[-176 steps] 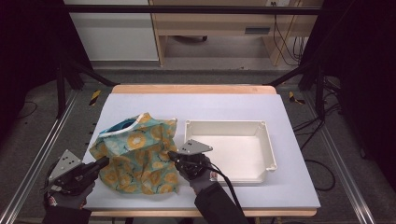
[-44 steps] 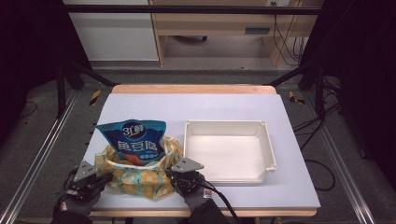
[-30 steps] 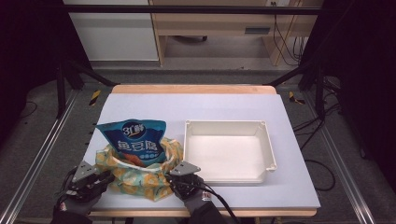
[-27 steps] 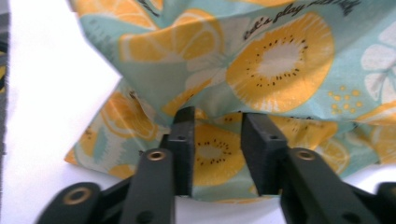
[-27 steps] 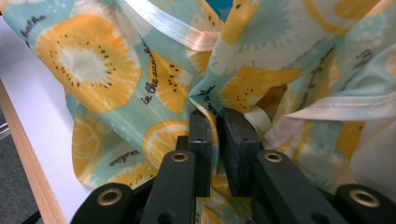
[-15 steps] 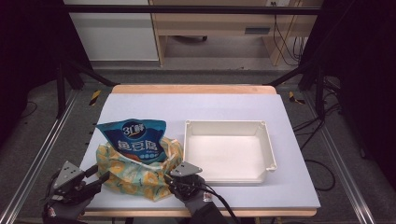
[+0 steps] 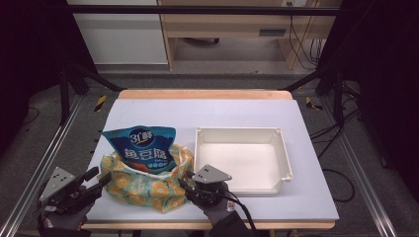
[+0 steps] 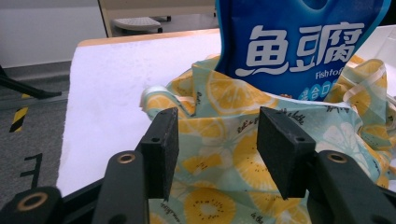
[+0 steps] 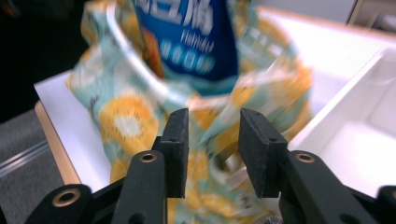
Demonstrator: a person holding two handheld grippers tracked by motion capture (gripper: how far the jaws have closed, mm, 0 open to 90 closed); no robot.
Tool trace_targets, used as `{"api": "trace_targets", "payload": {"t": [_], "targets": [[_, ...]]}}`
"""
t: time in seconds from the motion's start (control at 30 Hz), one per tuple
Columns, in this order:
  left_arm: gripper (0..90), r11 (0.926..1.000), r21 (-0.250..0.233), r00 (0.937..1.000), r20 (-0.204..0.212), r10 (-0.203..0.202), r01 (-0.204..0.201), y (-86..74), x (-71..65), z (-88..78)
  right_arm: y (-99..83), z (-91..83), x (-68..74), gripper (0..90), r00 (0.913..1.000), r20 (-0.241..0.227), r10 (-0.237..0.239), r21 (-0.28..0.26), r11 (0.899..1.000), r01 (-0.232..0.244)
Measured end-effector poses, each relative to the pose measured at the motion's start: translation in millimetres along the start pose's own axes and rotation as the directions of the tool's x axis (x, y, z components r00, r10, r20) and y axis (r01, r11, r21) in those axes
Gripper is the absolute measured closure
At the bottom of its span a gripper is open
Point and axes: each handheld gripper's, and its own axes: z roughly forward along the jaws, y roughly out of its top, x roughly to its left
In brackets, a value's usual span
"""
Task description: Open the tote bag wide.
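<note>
A lemon-print cloth bag (image 7: 143,183) sits at the table's front left, with a blue snack pouch (image 7: 142,147) standing upright in its mouth. My left gripper (image 7: 98,176) is just off the bag's left side. It is open, having just opened and then drawn in slightly. In the left gripper view the bag (image 8: 219,116) lies beyond the left gripper (image 8: 217,140), untouched by the pads, below the pouch (image 8: 299,46). My right gripper (image 7: 185,185) is at the bag's right edge, its jaws just opening. The blurred bag (image 9: 126,116) shows past the right gripper (image 9: 211,140), and nothing is pinched.
An empty white tray (image 7: 237,131) stands right of the bag, close beside my right gripper; its wall (image 9: 341,98) shows in the right gripper view. The table's wooden front edge (image 7: 276,224) runs just behind both hands. Bare white tabletop (image 7: 207,111) stretches behind the bag.
Both grippers have let go of the bag's sides and opened. The left one has drawn back to the left, and both have risen a little. Bag and pouch stay upright.
</note>
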Motion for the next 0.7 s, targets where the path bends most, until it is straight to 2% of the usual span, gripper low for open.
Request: {"api": "trace_targets", "payload": {"t": [0.17, 0.3, 0.43, 0.5, 0.6, 0.67, 0.7], "targets": [[47.6, 0.9998, 0.009, 0.9998, 0.010, 0.020, -0.020, -2.3, -6.2, 4.6, 13.9, -13.6, -11.3, 54.7, 0.9999, -0.012, -0.007, -0.040, 0.999, 0.006], [45.8, 0.9995, -0.001, 0.9995, 0.004, 0.033, -0.033, -3.9, -10.1, 8.5, 24.6, -21.2, -19.2, 46.5, 0.9996, -0.028, -0.010, -0.066, 0.998, 0.008], [44.6, 0.9993, -0.021, 0.9995, 0.009, 0.032, -0.032, 0.8, -8.3, 13.5, 33.2, -25.6, -24.8, 45.4, 0.9993, -0.032, -0.018, -0.094, 0.995, 0.015], [41.6, 0.9993, -0.010, 0.9992, -0.016, 0.036, -0.036, 5.8, -5.1, 19.3, 34.8, -22.7, -24.2, 45.4, 0.9992, -0.034, -0.022, -0.090, 0.996, 0.019], [42.0, 0.9993, -0.013, 0.9992, -0.019, 0.035, -0.035, 12.0, -0.1, 28.1, 32.7, -13.0, -19.2, 45.6, 0.9990, -0.036, -0.026, -0.074, 0.997, 0.023], [48.9, 0.9987, 0.010, 0.9988, 0.008, 0.049, -0.049, 14.1, 0.8, 35.7, 29.5, -5.0, -15.4, 46.7, 0.9988, -0.040, -0.027, -0.057, 0.998, 0.025], [53.2, 0.9975, 0.030, 0.9979, 0.007, 0.064, -0.064, 13.9, -0.3, 40.6, 27.6, -1.2, -13.6, 47.8, 0.9988, -0.041, -0.025, -0.051, 0.998, 0.023]]}}
